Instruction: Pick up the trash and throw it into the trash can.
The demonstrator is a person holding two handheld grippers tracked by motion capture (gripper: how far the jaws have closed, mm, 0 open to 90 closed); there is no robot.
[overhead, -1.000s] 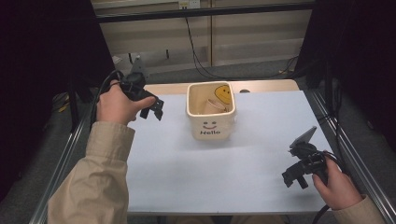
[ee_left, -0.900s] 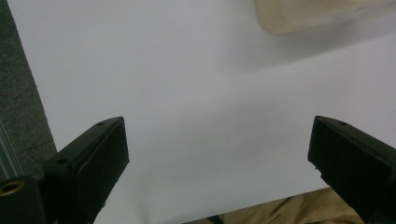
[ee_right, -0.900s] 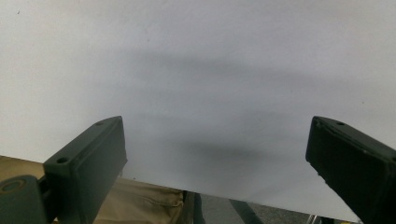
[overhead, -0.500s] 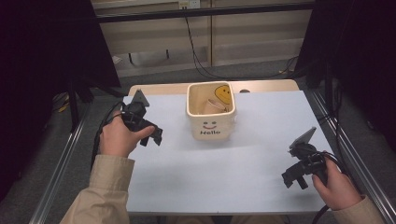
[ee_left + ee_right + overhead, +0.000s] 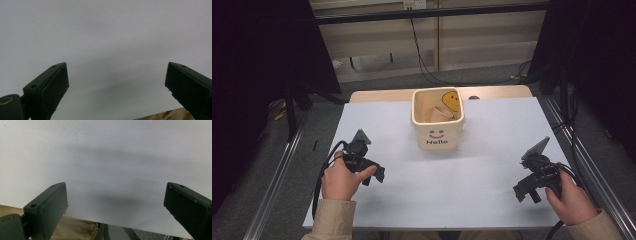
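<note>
High view, square cup (image 5: 438, 120) upright, "Hello" face toward person

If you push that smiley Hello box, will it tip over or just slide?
The Hello box would probably slide rather than tip: it looks squat, with a flat square base on the smooth pale table. Pushed high near its rim, it might tilt a little. It looks like hard glazed pottery, so likely stiff, fairly heavy and breakable if dropped.

One cream box (image 5: 438, 124), two tools, one table (image 5: 492, 175).
</note>
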